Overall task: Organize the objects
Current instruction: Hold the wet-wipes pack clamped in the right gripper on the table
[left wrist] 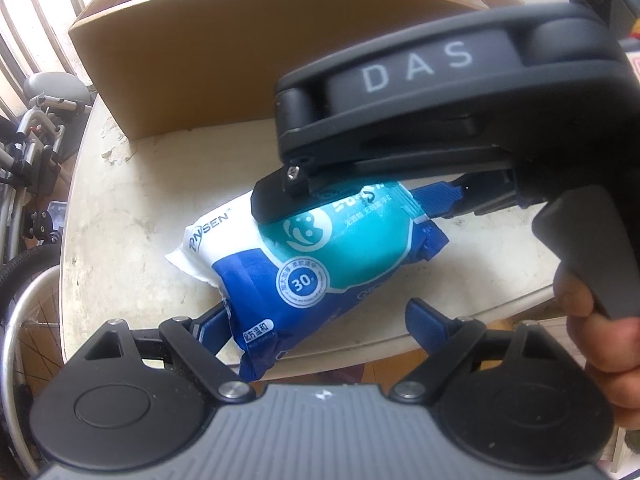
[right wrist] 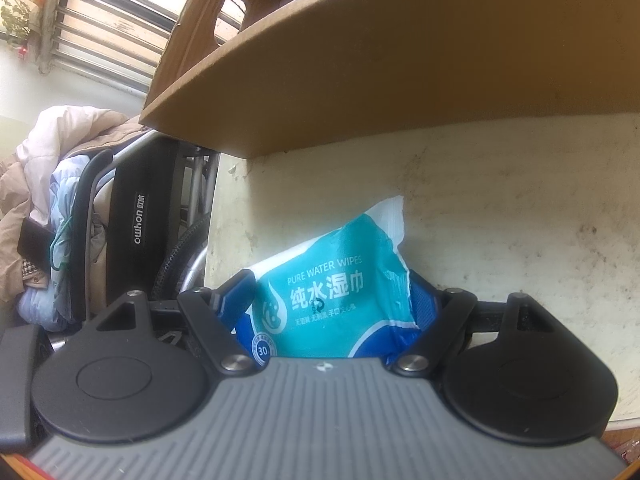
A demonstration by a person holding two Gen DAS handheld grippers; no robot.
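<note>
Now wipes pack point(right wrist: 332, 300) (teal, blue, crumpled)

left claw point(left wrist: 316, 320): blue fingers, black links, grey ribbed base | right claw point(right wrist: 332, 300): same, "DAS" marking

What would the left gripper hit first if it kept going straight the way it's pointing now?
Most likely the pack of wipes, which lies on the table between the left gripper's open fingers, though depth is hard to judge here.

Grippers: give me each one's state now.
Left gripper: open, its pads not gripping the wipes pack.
Right gripper: shut on the wipes pack.
</note>
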